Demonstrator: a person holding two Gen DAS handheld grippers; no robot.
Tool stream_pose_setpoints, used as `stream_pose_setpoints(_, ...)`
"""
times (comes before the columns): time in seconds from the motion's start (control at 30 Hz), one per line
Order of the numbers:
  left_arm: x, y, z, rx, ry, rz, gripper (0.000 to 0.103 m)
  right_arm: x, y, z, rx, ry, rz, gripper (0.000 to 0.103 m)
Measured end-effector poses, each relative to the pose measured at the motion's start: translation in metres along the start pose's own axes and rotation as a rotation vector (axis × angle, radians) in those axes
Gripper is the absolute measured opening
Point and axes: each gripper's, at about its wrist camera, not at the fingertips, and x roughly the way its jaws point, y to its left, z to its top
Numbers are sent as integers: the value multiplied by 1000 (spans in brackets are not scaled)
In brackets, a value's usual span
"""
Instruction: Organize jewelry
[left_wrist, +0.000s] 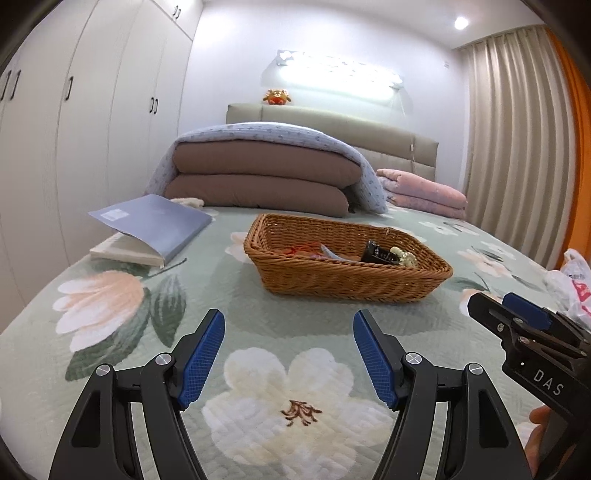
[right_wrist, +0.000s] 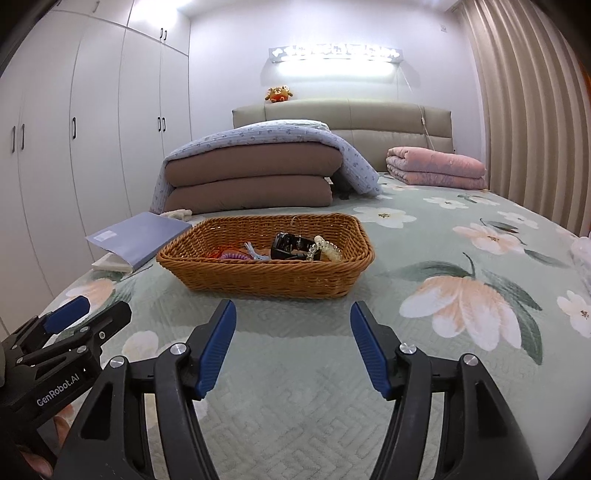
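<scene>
Hovering above the floral bed (right_wrist: 295, 424), the left gripper (left_wrist: 289, 319) and right gripper (right_wrist: 293, 309) hold their fingers spread wide, gripping nothing. Beyond them, the wicker basket (right_wrist: 266, 275) contains jewelry (right_wrist: 295, 246); farther back lie folded quilts (right_wrist: 255, 173).

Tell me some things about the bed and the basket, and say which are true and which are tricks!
1. The wicker basket sits on the flowery bedspread. True.
2. The basket is empty. False: it holds small things, among them a black item and a coiled purple band.
3. Both hand-held grippers are open and hold nothing. True: the left hand-held gripper and the right hand-held gripper have only bedspread between their blue pads.
4. The blue book lies inside the basket. False: it lies on the bed beside it.
5. An orange plush toy sits on the headboard. True.
</scene>
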Motion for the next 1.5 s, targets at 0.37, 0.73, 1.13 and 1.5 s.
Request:
stream_pose_setpoints(0.37,0,-1,-1,10,2,8,74,-1,-1,-1,7,-1,-4,68)
stream_pose_setpoints(0.73,-1,-3,-2,22,3,6,74,1,5,-3,-18,7,-6,72)
stream_pose_setpoints(1.13,4,2,-3,0,27,2,74,0,7,-3,-23,11,-8,72)
stream_pose_setpoints(1.5,3,1,-3,6,28,-1,74,0,7,-4,-25,11,-10,72)
